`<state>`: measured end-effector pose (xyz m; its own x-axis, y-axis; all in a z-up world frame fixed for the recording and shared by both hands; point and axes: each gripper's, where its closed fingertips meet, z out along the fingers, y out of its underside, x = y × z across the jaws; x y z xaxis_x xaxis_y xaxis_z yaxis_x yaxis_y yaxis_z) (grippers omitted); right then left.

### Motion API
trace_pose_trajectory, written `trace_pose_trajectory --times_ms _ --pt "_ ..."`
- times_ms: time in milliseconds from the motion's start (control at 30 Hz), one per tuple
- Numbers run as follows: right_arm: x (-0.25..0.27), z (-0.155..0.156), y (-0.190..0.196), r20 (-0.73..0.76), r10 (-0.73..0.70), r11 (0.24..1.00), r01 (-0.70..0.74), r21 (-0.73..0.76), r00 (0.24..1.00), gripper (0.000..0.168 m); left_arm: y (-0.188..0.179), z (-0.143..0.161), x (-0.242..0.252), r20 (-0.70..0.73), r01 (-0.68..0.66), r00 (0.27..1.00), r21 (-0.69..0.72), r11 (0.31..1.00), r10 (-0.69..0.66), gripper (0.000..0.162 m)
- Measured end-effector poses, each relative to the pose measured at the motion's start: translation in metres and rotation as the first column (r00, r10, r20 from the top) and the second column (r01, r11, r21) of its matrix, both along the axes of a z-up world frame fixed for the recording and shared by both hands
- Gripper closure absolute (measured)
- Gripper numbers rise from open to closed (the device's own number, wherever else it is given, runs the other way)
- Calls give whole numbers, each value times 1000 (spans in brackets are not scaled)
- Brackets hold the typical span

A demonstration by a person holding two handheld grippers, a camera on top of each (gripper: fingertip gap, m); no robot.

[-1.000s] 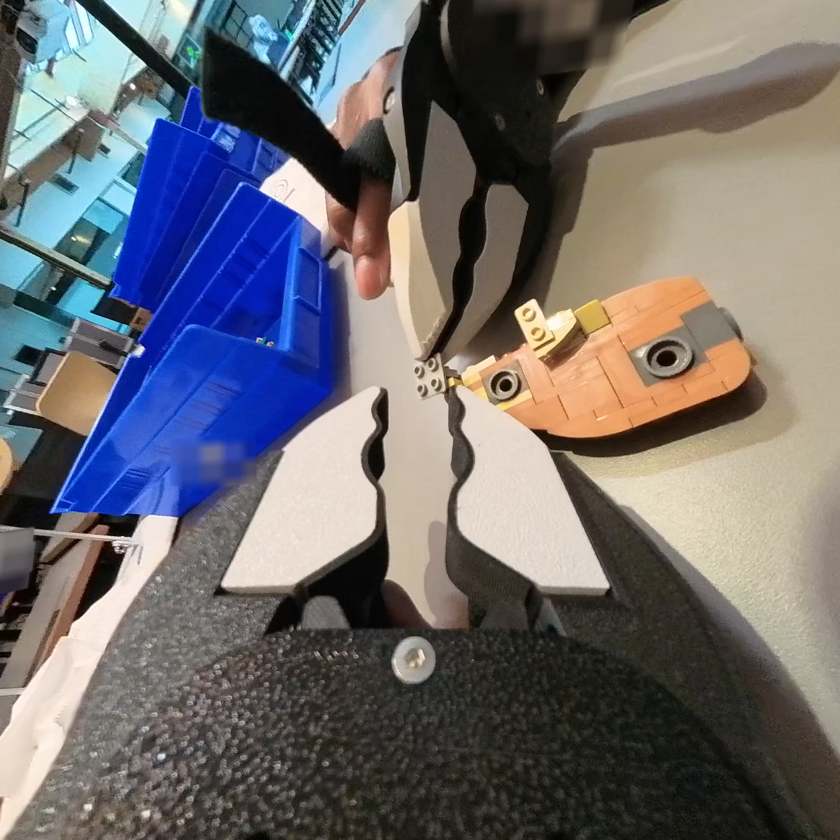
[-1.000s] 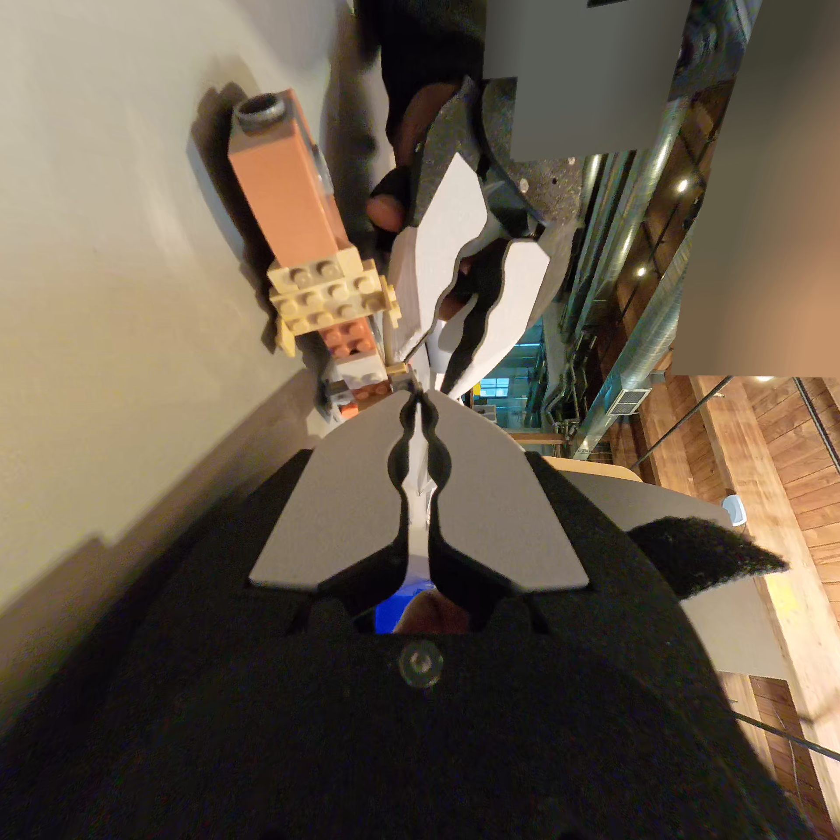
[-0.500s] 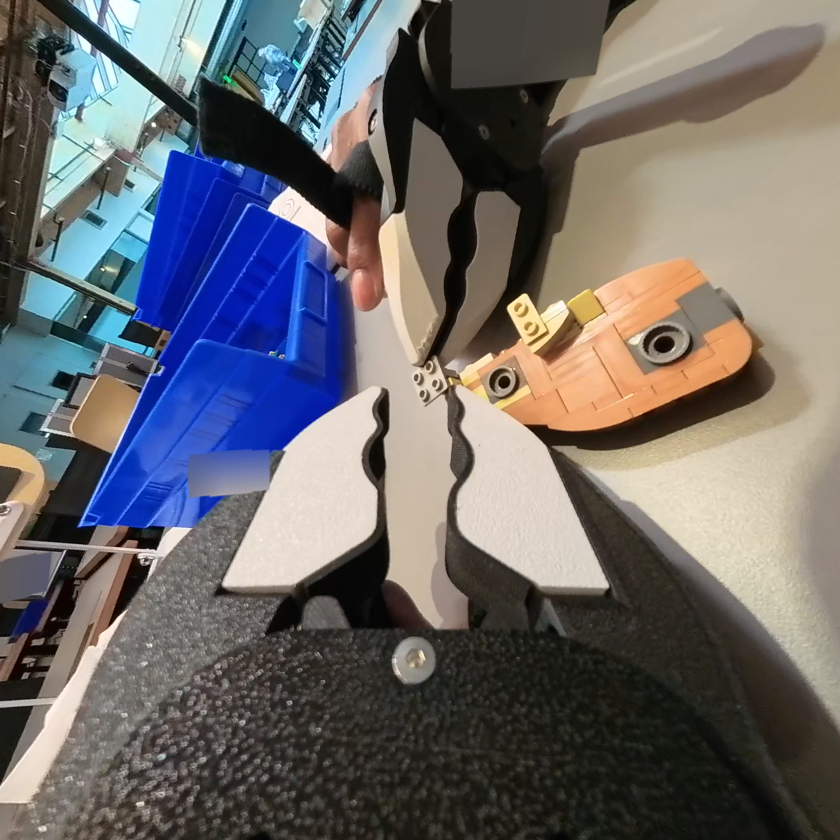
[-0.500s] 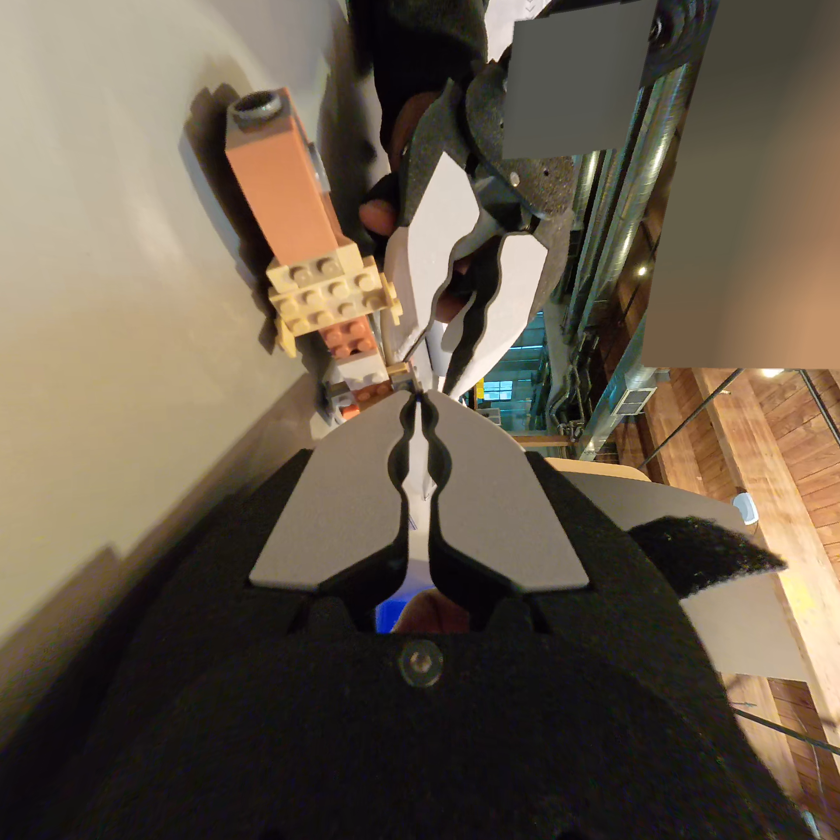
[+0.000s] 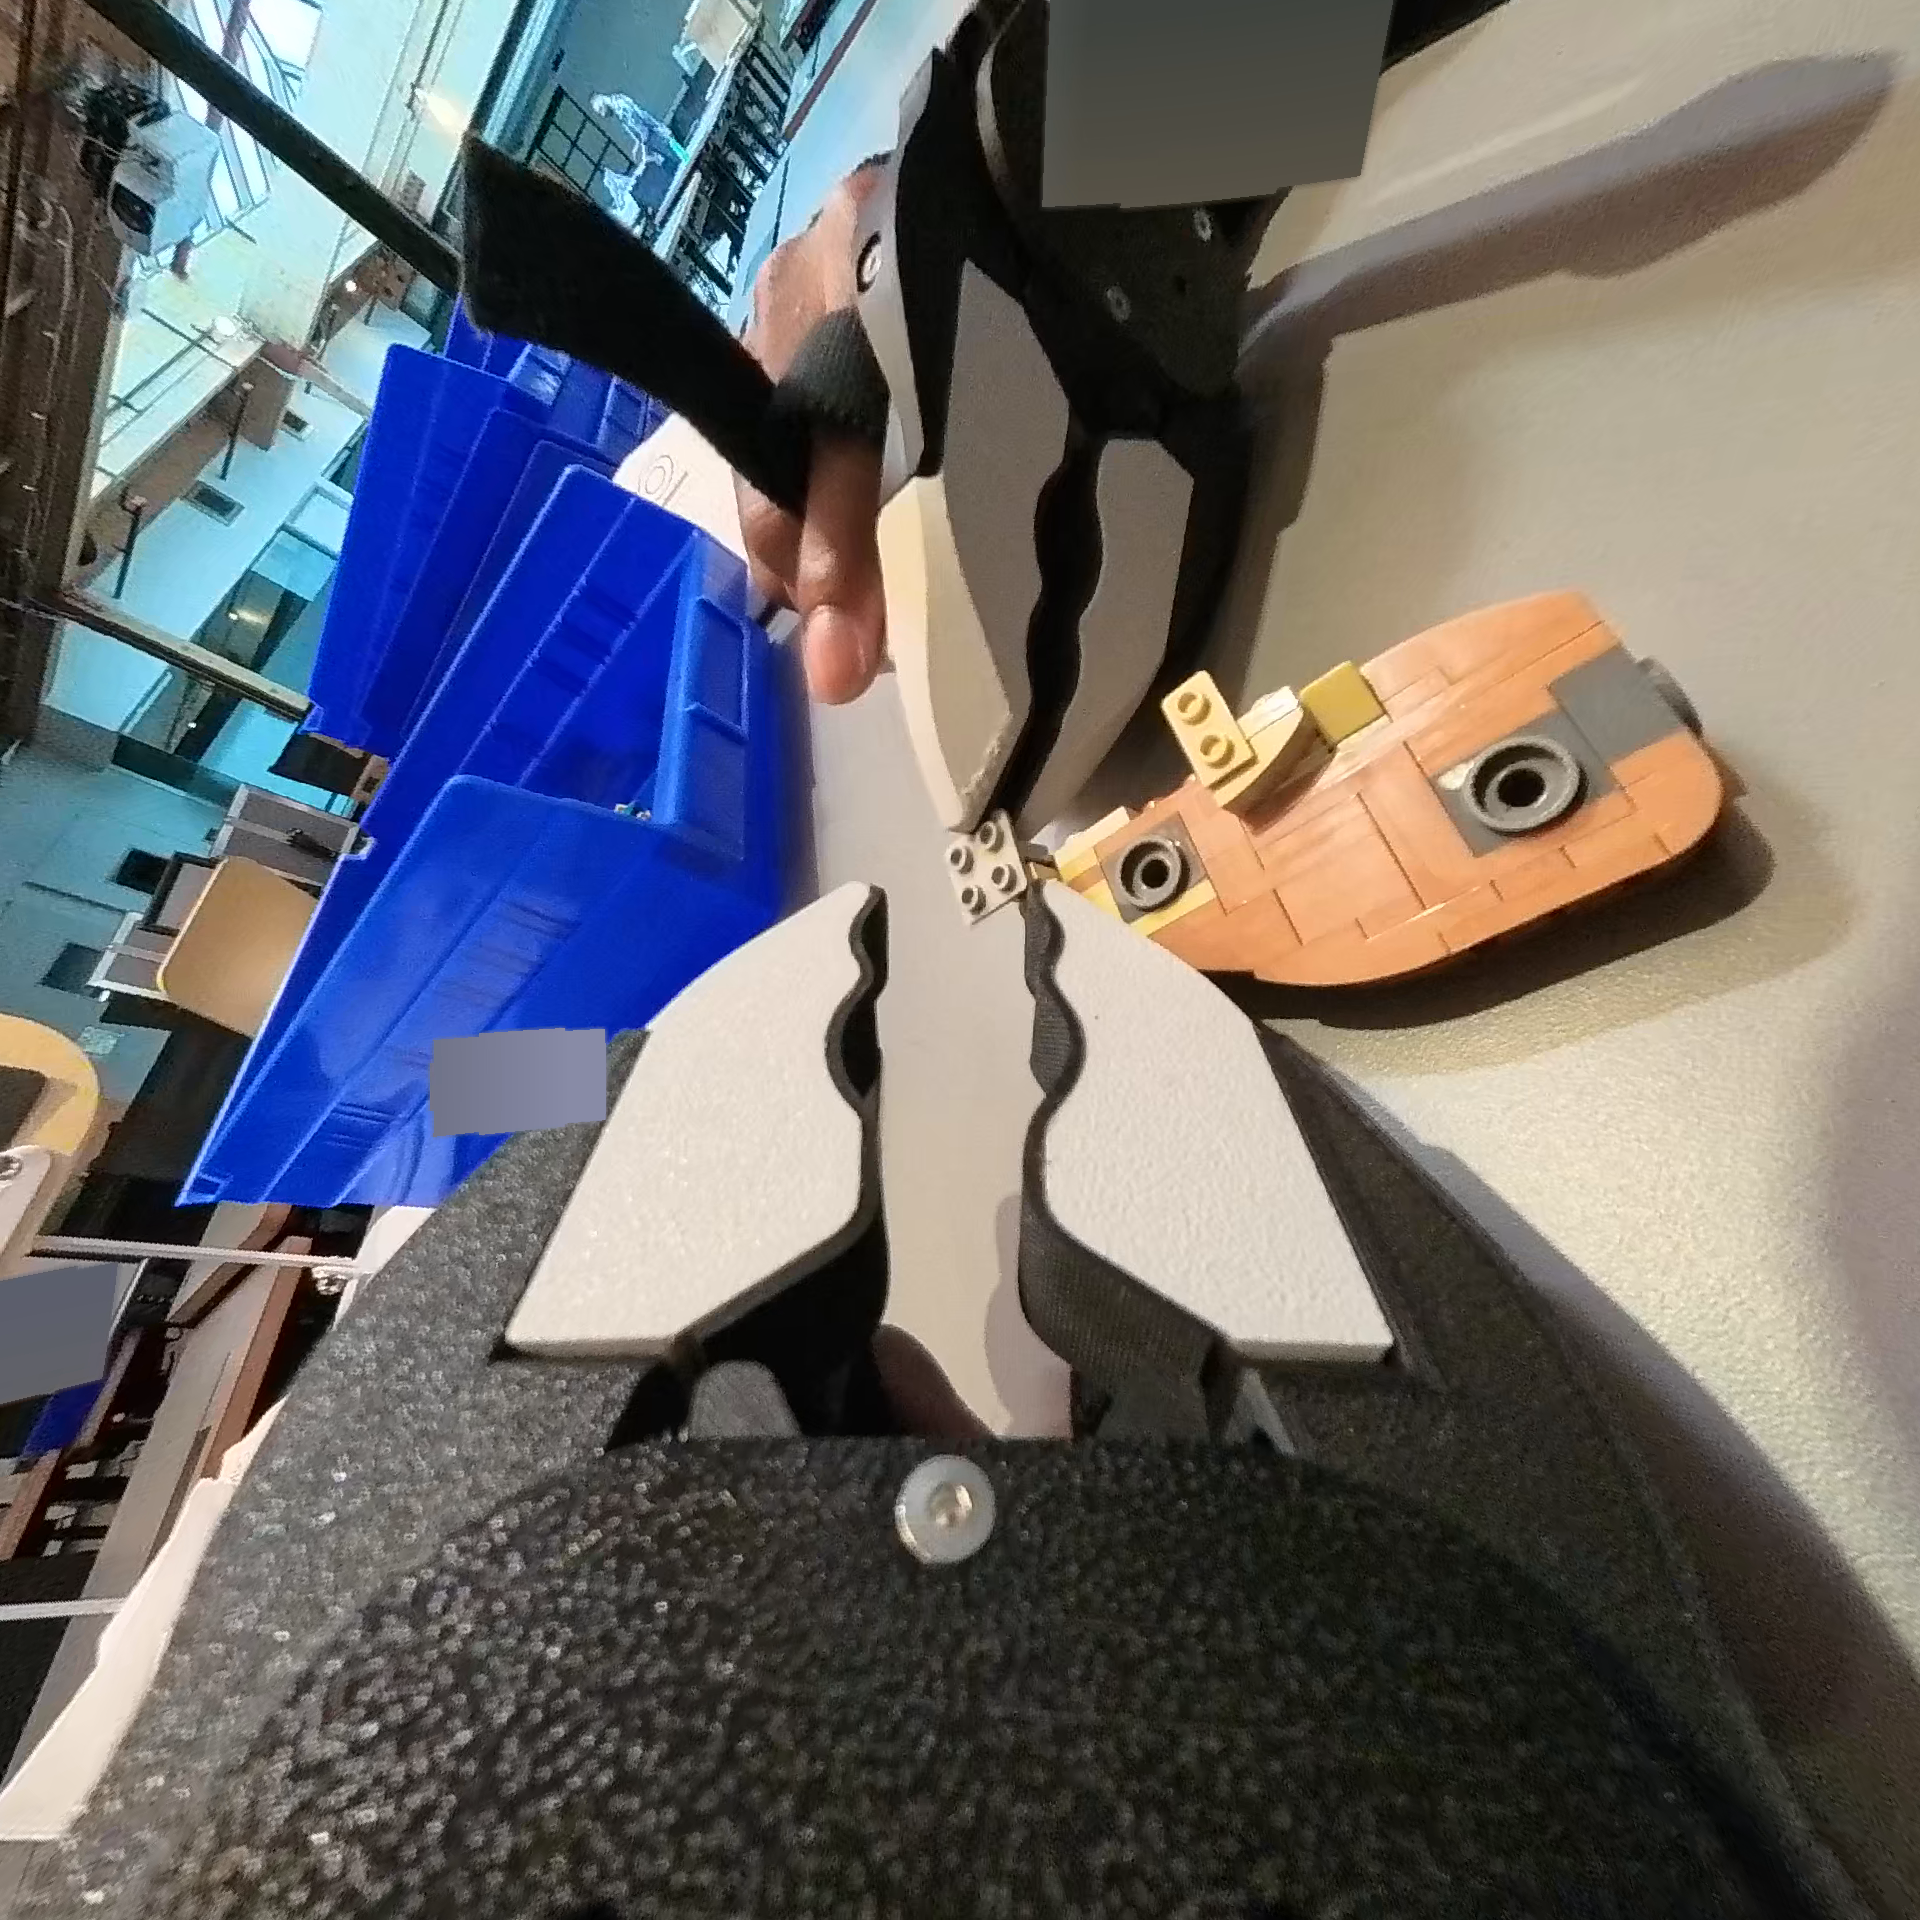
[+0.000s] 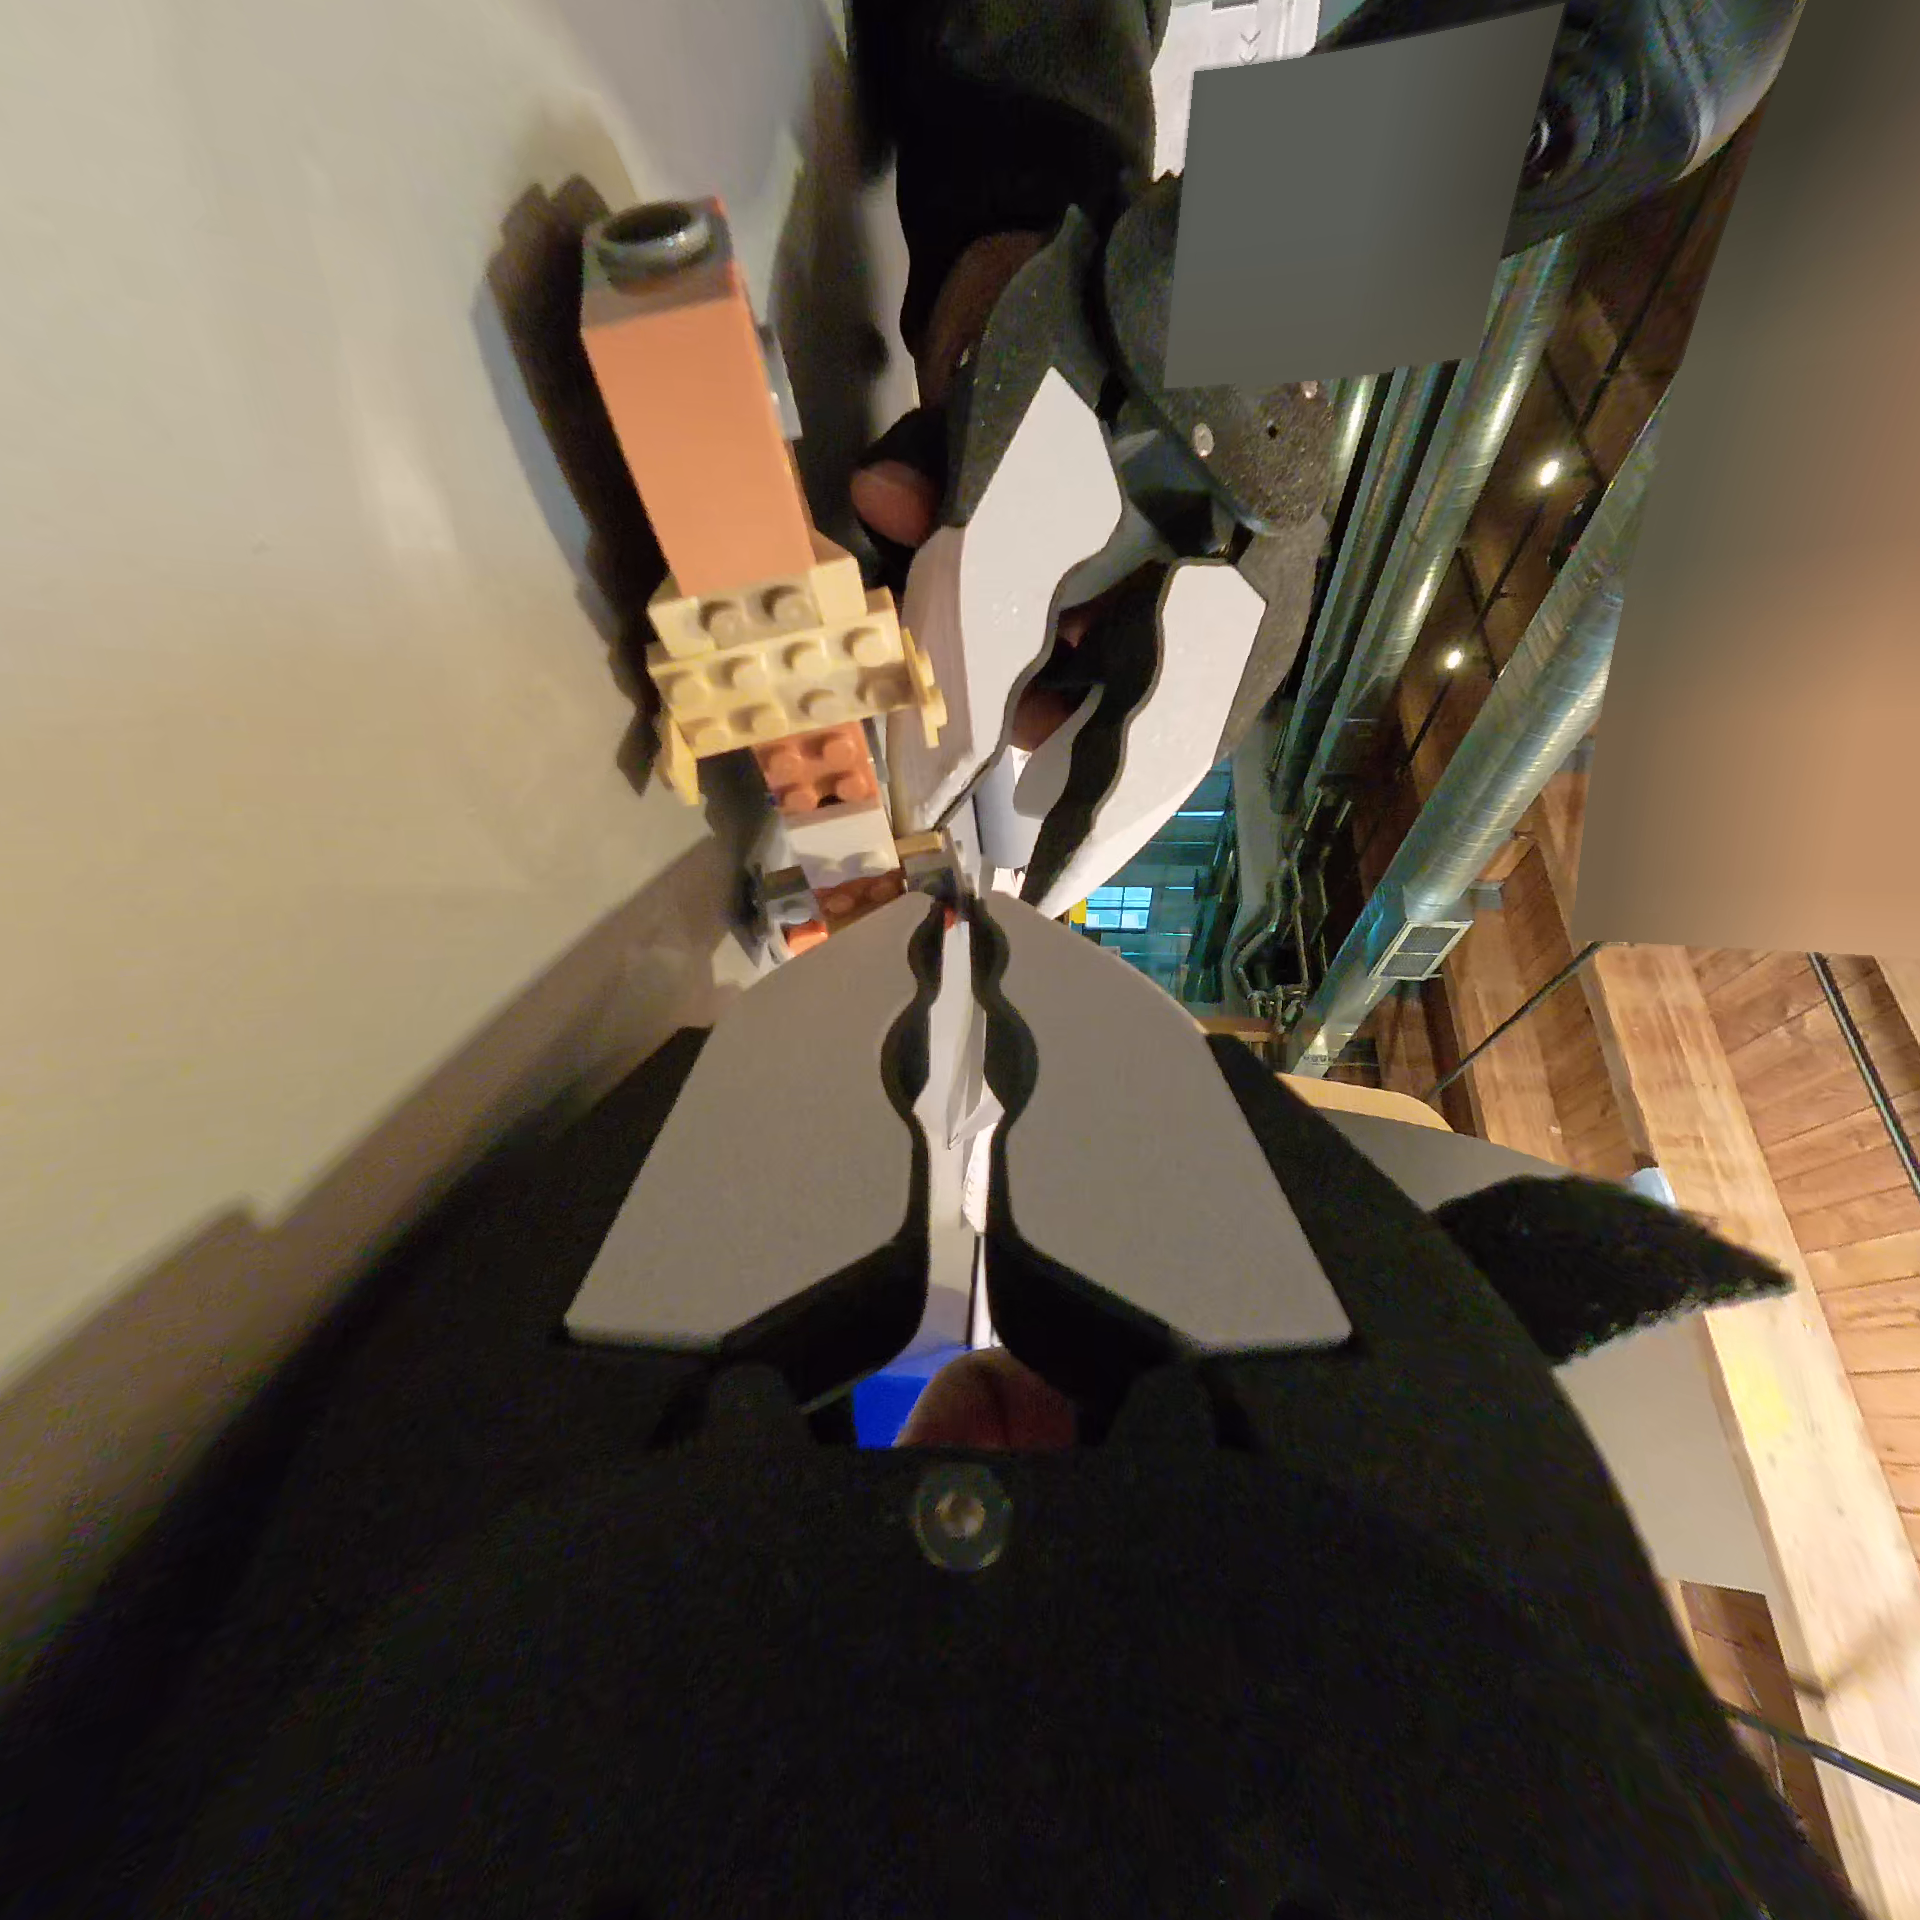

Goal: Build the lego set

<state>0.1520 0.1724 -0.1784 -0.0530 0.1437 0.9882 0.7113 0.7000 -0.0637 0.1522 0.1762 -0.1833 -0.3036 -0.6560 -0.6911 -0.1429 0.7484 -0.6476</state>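
Note:
An orange-brown lego hull [image 5: 1403, 842] with tan and grey parts lies on the grey table [image 5: 1610, 1299]. In the left wrist view my right gripper [image 5: 1006, 805] comes down from above, shut on a small grey 2x2 plate [image 5: 987, 868] at the hull's pointed end. My left gripper [image 5: 956, 902] is open, its tips on either side of the plate and its right finger against the hull's tip. The right wrist view shows the hull [image 6: 707, 416] end-on, my right gripper [image 6: 948, 912] pinched at its near end, and the open left gripper [image 6: 987, 847] opposite.
Several blue storage bins [image 5: 499, 883] stand along the table's left side, close to the grippers. A person's finger [image 5: 831, 623] shows beside the right gripper. Bare table lies to the right of the hull and in front of it. My left and right fingertips are right by each other.
The grey plate in the right gripper has tilted slightly at the hull's tip. Both grippers keep their places and their openings.

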Motion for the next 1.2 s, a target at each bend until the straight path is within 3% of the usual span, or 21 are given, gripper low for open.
trace_pose_trajectory --times_ms 1200 --pt "1 3 -2 28 72 995 -74 62 997 166 0 0 -1 14 17 1000 10 1000 -18 134"
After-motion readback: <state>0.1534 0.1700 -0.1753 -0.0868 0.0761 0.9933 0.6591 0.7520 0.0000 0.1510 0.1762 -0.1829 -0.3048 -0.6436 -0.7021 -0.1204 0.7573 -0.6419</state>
